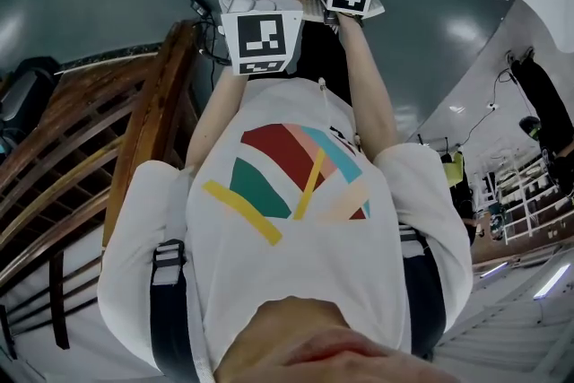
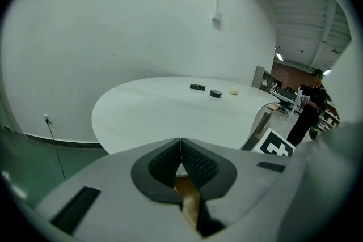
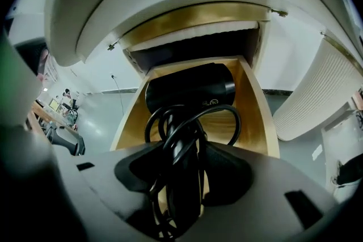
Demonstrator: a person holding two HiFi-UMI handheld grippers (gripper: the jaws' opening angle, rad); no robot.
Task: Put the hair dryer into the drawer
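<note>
The right tool point(image 3: 181, 174) grips the dryer point(image 3: 190, 88) by its handle and coiled cord point(image 3: 181, 141), its body just ahead between the open drawer's point(image 3: 256, 107) walls. The left tool's point(image 2: 181, 162) jaws meet, empty.

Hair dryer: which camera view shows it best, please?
The right gripper view. It shows the black hair dryer with its body in the open wooden drawer, and its handle and cord held by the right gripper. I cannot make it out in the head view, and the left gripper view shows none of it.
</note>
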